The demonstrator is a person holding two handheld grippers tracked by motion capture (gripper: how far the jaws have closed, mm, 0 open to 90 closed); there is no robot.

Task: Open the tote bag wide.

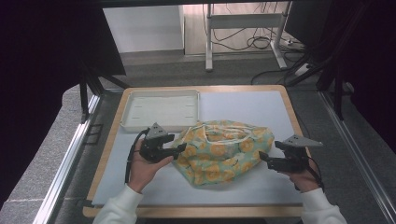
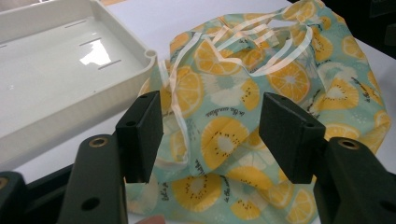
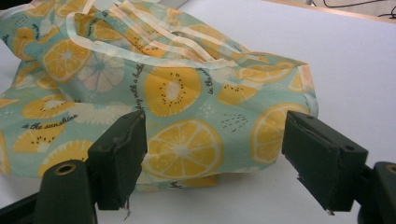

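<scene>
High view: bag (image 1: 224, 151) on table (image 1: 261, 109), between left gripper (image 1: 180, 151) and right gripper (image 1: 262, 157). Both jaws apart, gripping nothing; fabric at left tips, just beyond right. Tray (image 1: 161, 109) behind.

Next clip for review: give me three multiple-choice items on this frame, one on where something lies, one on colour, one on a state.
1. Where is the tray on the table?
A. far left part
B. near right corner
C. under the bag

2. What is the fabric bag's ground colour?
A. red
B. pale teal
C. black

3. How does the left gripper stand?
A. clamped on the tray
B. open, bag fabric between the jaws, unpinched
C. shut on nothing

Key: 1 A, the high view puts the tray at the far left, beyond the bag. 2 B, pale teal cloth with orange fruit slices. 3 B, the left gripper view shows gaps between pads and fabric.
</scene>
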